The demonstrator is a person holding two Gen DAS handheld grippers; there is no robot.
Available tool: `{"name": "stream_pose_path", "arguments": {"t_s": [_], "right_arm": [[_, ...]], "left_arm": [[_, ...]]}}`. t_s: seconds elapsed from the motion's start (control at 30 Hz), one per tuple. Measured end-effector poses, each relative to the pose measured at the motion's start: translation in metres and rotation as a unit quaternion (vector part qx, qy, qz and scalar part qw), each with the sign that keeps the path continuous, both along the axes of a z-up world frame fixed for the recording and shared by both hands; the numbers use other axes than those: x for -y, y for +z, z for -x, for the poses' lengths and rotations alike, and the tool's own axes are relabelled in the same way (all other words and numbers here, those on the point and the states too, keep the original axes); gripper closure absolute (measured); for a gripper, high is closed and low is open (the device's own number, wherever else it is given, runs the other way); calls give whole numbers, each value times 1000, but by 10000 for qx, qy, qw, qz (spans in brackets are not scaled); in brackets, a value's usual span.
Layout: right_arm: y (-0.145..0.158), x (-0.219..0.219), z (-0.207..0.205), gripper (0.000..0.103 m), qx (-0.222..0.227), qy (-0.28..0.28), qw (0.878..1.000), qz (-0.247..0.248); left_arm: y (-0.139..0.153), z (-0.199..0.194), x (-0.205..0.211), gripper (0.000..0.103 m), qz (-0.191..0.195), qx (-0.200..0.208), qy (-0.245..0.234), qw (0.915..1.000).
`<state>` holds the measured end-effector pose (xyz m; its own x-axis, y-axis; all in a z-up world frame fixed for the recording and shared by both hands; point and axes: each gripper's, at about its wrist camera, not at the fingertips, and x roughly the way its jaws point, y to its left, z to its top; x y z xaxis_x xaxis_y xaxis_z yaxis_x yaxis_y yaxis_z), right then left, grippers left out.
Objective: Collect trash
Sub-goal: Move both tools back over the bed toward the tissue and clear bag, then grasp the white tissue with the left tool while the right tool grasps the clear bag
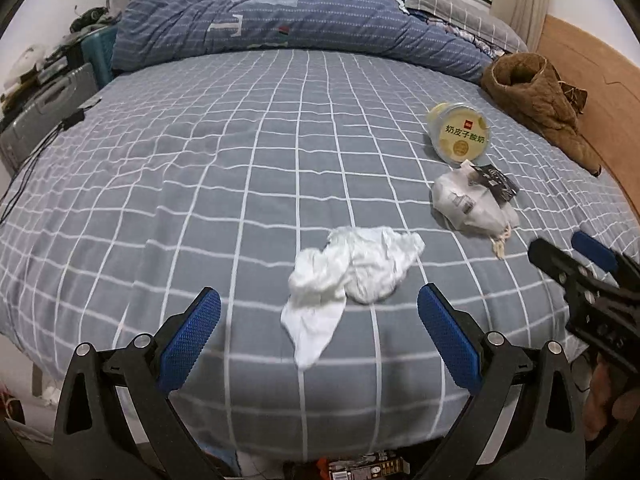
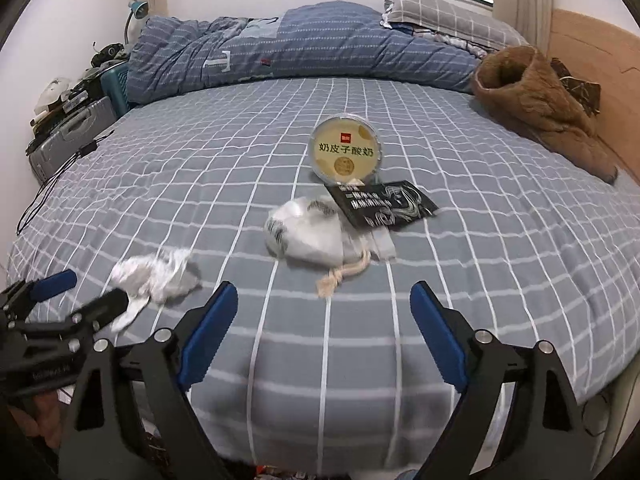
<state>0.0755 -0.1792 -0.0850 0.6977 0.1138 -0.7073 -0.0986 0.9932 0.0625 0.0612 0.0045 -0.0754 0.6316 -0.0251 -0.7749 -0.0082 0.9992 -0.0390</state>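
Both grippers, left (image 1: 319, 332) & right (image 2: 324, 334), spread wide w/ nothing between pads, over bed (image 1: 180, 184) edge; tissue (image 1: 352, 268) just ahead of left, white bag (image 2: 308, 232) w/ black packet (image 2: 384, 204) & tub (image 2: 346, 152) ahead of right.

Bed (image 1: 200, 184) with grey sheet, white grid. Lying on it: crumpled white tissue (image 1: 352, 276) near front edge, white drawstring pouch (image 2: 308, 236) with black card (image 2: 384, 204) touching it, yellow yogurt tub (image 2: 346, 151) on its side just behind. Folded blue quilt (image 1: 280, 20), brown jacket (image 1: 540, 96), black cable (image 1: 36, 160) at edges.
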Motion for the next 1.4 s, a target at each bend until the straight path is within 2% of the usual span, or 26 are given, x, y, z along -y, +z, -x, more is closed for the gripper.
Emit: {"name": "stream_pose_path", "arguments": {"t_s": [0.23, 0.43, 0.53, 0.63, 0.67, 0.7, 0.8, 1.0, 1.4], "right_arm": [[-9, -7, -54, 26, -184, 72, 9998, -40], [-26, -17, -82, 29, -396, 111, 9991, -102], [-38, -20, -92, 34, -555, 126, 9983, -82], [-47, -22, -96, 40, -626, 176, 9979, -50], [-47, -22, -96, 43, -635, 218, 9977, -57], [-47, -22, -96, 50, -634, 248, 9976, -99], [-47, -22, -95, 55, -636, 271, 9975, -144], [-42, -20, -92, 61, -587, 278, 9975, -270], [-21, -20, -76, 71, -409, 390, 9976, -402]], "left_arm": [[-8, -30, 7, 6, -67, -122, -116, 9998], [-26, -46, 8, 9, -66, -325, -165, 9993], [-36, -51, 8, 18, -21, -458, -174, 9988], [-44, -50, 8, 32, 53, -536, -203, 9983], [-44, -50, 10, 41, 12, -521, -253, 9983], [-45, -49, 11, 48, -3, -509, -292, 9983], [-44, -48, 14, 61, 34, -485, -339, 9982], [-42, -47, 12, 71, 49, -417, -291, 9987], [-30, -43, 2, 74, 97, -289, -186, 9994]]}}
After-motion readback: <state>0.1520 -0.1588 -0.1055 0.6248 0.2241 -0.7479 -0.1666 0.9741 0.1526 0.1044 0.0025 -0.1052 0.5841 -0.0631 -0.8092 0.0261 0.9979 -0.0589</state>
